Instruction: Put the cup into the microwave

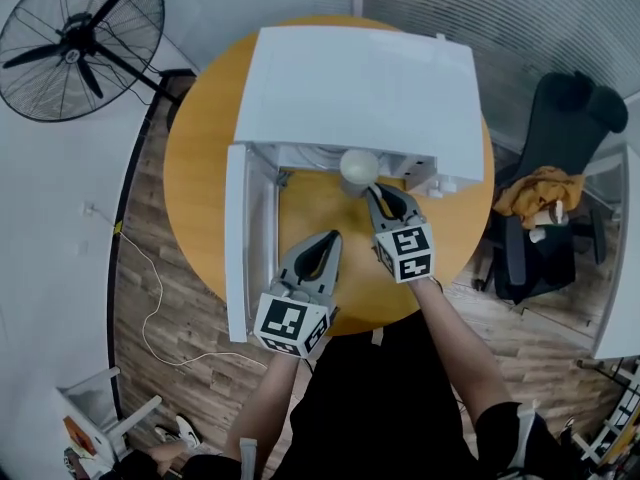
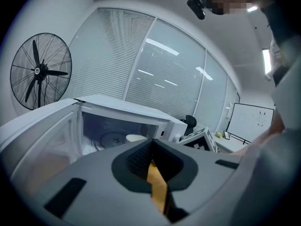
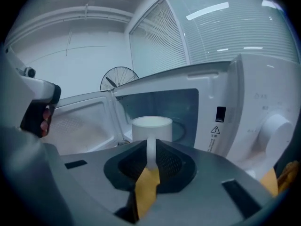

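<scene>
Grey matte plastic is forming the left gripper (image 1: 333,238), which is hanging over the round orange table (image 1: 200,138), its ribbed black pads closing together on nothing. Just beside it, the matching right gripper (image 1: 372,190) is pinching the thin curved handle of the smooth white cylindrical cup (image 1: 358,168), jaws narrowed onto it. It is holding the cup upright at the mouth of the boxy white microwave (image 1: 360,88), whose flat door (image 1: 236,238) is standing open at the left. Beyond, a black wire-caged round fan (image 1: 80,38) is standing.
</scene>
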{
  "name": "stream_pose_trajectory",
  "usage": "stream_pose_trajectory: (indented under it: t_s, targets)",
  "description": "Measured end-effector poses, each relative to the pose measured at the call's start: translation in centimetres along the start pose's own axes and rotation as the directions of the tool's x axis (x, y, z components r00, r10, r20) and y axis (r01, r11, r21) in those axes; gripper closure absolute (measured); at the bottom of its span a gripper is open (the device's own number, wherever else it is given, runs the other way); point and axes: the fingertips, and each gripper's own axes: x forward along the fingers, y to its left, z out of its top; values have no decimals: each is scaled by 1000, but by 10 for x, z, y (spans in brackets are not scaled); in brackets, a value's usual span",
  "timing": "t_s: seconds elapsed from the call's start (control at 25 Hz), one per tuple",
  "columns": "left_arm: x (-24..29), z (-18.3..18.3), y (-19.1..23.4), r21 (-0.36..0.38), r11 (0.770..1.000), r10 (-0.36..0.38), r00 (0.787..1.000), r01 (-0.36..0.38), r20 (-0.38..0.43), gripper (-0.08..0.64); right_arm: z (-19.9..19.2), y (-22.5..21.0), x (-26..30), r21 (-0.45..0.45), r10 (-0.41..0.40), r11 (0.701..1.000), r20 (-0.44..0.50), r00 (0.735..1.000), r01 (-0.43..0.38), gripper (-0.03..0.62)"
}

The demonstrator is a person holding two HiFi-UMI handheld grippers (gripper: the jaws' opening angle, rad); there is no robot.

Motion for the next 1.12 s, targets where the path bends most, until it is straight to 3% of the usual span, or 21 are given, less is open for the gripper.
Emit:
stream_pose_trajectory:
  t_s: [0.64, 1.12]
  targets:
    - [-4, -8, 7, -22, 1000, 7, 1000, -7, -13, 565, 6, -22, 54, -32, -144, 989, 40, 989, 145, 554]
    - [-3, -7, 14, -23, 999, 22, 999, -22, -23, 565, 14, -29, 78, -27, -169, 985, 70, 983, 171, 554]
